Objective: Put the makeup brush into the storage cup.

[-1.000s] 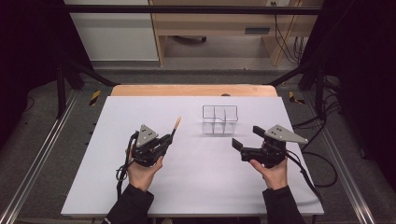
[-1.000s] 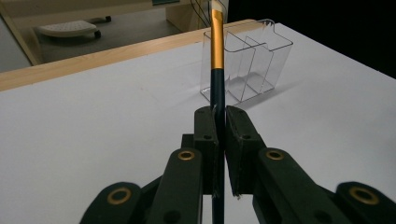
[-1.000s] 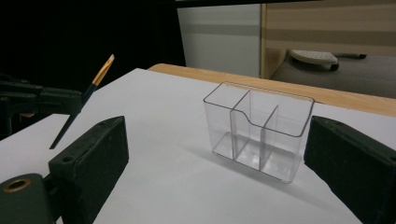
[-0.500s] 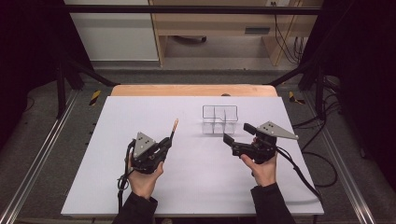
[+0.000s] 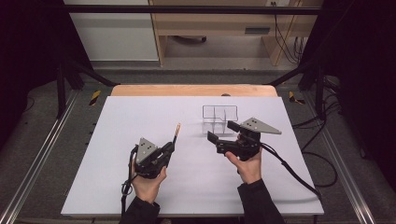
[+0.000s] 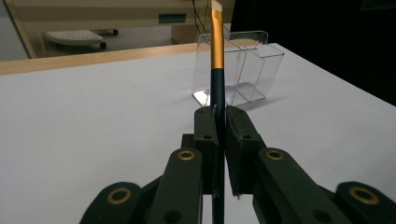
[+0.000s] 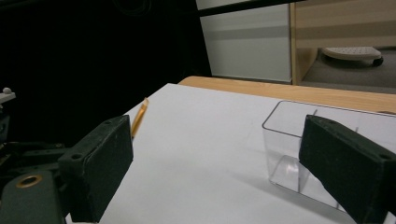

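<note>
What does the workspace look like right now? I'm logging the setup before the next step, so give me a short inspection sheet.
Surface: white board on a wooden table, bare apart from the job's things.
Job's things: brush with gold ferrule, dark handle; clear box with dividers, standing upright ahead of the right gripper.
Clutter: nothing seen.
Grippers: left gripper shut on the brush, its tip pointing toward the box; right gripper open, nothing between the jaws, beside the box.
Cables: one trails from each gripper toward the near edge; more lie on the floor at right.
Surroundings: dark frame rails, wooden furniture beyond the table.
</note>
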`<state>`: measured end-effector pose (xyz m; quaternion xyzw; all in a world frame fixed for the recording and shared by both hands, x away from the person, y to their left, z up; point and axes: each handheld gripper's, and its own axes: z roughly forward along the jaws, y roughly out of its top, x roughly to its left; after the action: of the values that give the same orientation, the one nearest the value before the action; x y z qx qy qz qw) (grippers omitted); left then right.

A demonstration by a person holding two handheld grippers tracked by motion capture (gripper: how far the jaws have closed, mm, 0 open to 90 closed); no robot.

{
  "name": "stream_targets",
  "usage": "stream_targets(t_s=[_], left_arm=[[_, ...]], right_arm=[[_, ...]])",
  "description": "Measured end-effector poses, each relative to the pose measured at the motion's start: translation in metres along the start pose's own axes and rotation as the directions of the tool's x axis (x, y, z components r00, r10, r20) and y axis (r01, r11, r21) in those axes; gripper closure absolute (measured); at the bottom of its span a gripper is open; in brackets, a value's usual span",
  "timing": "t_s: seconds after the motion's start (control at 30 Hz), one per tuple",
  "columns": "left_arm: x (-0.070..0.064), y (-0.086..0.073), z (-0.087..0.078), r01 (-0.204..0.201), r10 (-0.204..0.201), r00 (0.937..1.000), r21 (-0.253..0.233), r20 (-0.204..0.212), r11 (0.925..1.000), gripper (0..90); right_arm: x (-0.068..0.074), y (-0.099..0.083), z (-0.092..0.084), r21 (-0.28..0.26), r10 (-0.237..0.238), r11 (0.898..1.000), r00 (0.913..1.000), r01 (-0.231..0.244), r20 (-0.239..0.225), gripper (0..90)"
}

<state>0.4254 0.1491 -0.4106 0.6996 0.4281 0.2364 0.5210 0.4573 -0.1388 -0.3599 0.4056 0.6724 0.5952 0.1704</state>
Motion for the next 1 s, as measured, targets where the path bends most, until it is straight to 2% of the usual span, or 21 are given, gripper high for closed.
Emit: stream_targets(t_s=[0.1,0.27,0.47,0.6,1.0], left_arm=[[-0.001,-0.002,0.002,0.019,-0.019,0.9998,-0.006,0.007,0.9998,82.9],[-0.001,-0.003,0.001,0.026,-0.026,0.9996,-0.009,0.009,0.9996,82.9],[-0.005,-0.005,0.002,0.02,-0.021,0.9998,-0.006,-0.003,0.9998,82.9],[-0.012,-0.007,0.007,0.014,-0.014,0.9999,-0.005,-0.006,0.9999,82.9],[-0.027,-0.008,0.017,0.008,-0.008,0.9999,0.007,0.01,0.9999,82.9]], right_arm=[[0.002,-0.002,0.007,0.004,0.009,1.0,0.9999,-0.009,-0.013,10.7],[0.004,-0.006,0.016,0.013,0.036,0.999,0.999,-0.036,-0.028,12.6],[0.008,-0.011,0.026,0.039,0.047,0.998,0.9982,-0.046,-0.038,14.2],[0.011,-0.014,0.033,0.046,0.075,0.996,0.9956,-0.072,-0.056,17.0],[0.014,-0.024,0.045,0.075,0.124,0.99,0.9898,-0.119,-0.07,22.6]])
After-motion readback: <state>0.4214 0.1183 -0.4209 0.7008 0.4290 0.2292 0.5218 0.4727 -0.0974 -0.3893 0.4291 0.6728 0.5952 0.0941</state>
